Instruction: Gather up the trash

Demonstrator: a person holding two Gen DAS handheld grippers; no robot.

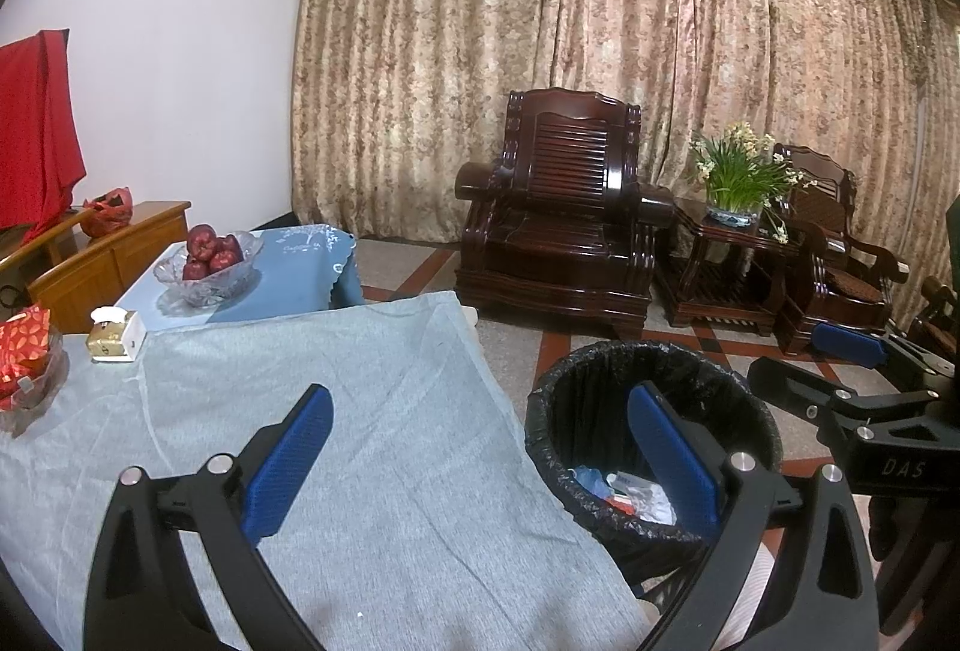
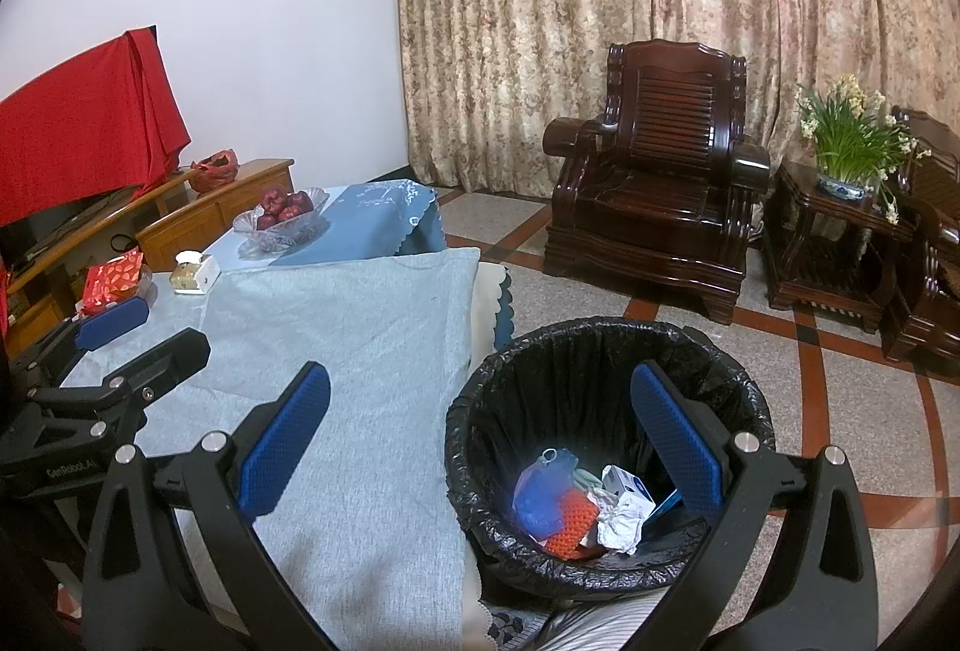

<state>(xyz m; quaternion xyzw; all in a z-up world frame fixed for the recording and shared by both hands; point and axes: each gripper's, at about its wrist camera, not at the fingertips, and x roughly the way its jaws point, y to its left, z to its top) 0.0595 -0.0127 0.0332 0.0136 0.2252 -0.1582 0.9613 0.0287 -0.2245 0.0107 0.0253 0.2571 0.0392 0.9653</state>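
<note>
Grey-clothed table [image 1: 372, 411] fills the left; black-lined trash bin [image 2: 606, 387] stands on the floor just beside its right edge, holding blue bag [image 2: 540, 495], crumpled paper [image 2: 618, 522] and small white carton [image 2: 627, 483]. Left gripper [image 1: 480, 462] and right gripper [image 2: 480, 456]: jaws spread wide, nothing held.

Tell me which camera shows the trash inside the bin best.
The right wrist view: it looks down into the bin, showing the trash plainly. The left wrist view catches only a sliver of trash behind the left gripper.
</note>
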